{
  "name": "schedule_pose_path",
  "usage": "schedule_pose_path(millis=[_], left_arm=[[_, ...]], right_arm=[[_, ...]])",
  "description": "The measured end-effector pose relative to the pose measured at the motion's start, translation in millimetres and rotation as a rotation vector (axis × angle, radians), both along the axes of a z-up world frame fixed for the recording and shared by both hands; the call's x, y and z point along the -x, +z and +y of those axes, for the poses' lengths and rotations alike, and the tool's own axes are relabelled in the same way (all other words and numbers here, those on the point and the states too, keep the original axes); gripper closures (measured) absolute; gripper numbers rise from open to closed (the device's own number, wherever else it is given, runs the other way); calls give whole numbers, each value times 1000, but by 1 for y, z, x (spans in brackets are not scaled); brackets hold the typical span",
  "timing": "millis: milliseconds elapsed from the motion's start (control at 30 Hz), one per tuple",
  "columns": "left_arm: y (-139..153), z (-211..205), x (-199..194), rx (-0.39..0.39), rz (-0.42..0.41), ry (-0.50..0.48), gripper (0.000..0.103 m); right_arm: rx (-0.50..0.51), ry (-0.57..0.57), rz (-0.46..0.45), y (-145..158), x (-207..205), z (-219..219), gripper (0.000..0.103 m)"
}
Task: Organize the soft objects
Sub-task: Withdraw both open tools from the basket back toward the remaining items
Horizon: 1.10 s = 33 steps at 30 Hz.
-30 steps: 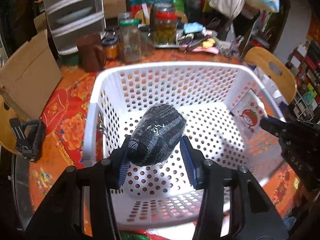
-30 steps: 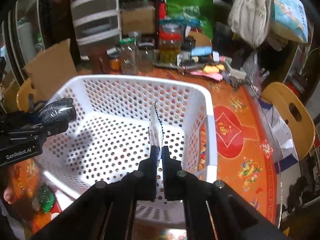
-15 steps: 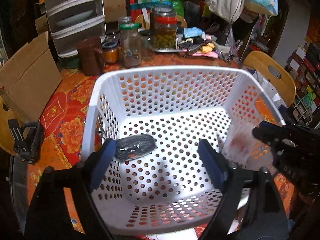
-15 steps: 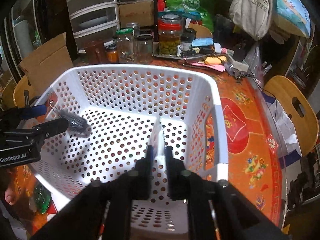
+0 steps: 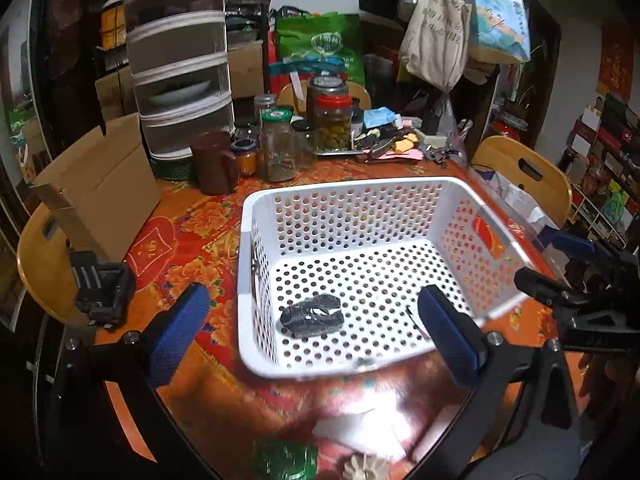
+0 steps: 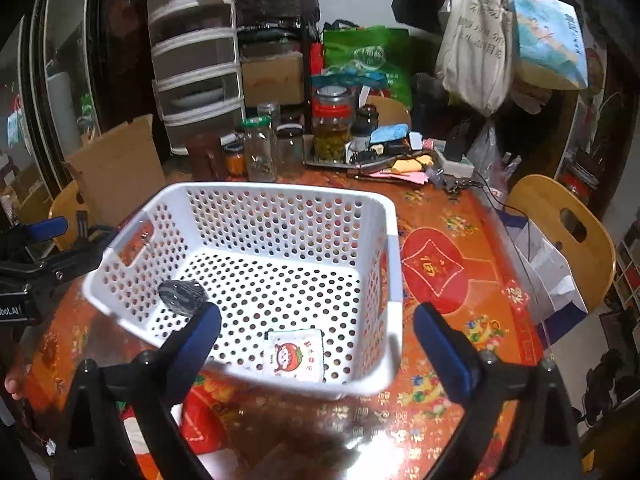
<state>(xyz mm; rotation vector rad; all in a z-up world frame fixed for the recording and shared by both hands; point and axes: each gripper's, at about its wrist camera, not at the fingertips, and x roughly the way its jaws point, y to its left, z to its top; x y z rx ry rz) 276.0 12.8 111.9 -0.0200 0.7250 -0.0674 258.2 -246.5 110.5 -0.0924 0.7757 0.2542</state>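
A white perforated basket [image 5: 360,188] stands on the red patterned table; it also shows in the right wrist view [image 6: 394,264]. A dark wrapped soft roll [image 5: 312,316] lies on its floor near the left wall, also in the right wrist view [image 6: 182,294]. A white packet with a tomato face [image 6: 296,354] lies flat near the front. My left gripper [image 5: 316,332] is open and empty, in front of the basket. My right gripper [image 6: 316,354] is open and empty, also in front of it.
Several glass jars [image 5: 276,148] and clutter stand behind the basket. A cardboard box [image 5: 100,188] sits at the left. Wooden chairs [image 6: 560,228] stand around the table. A green wrapped item [image 5: 286,460] and white paper [image 5: 360,432] lie at the near edge.
Both grippers opened and pulled back from the basket. The dark roll dropped from my left gripper and the tomato packet from my right; both now lie on the basket floor.
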Motion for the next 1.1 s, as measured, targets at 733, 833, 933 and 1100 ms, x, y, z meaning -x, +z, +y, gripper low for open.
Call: schedule_pose_path(millis=[733,833,933,1100], left_arm=[[14,54,206,48,-202,90,0],[4,58,218,41,-212,112,0],[-11,63,228,40,-214,130,0],[-45,68,229,52,-188,123,0]], right_arm=[[-78,-13,-222,30,172,-22,4],[-51,-30,-229,20,181,-19,4],[-47,-29,-211,8,182,-19,4],[-86,-13,-160,-24,173,-22,4]])
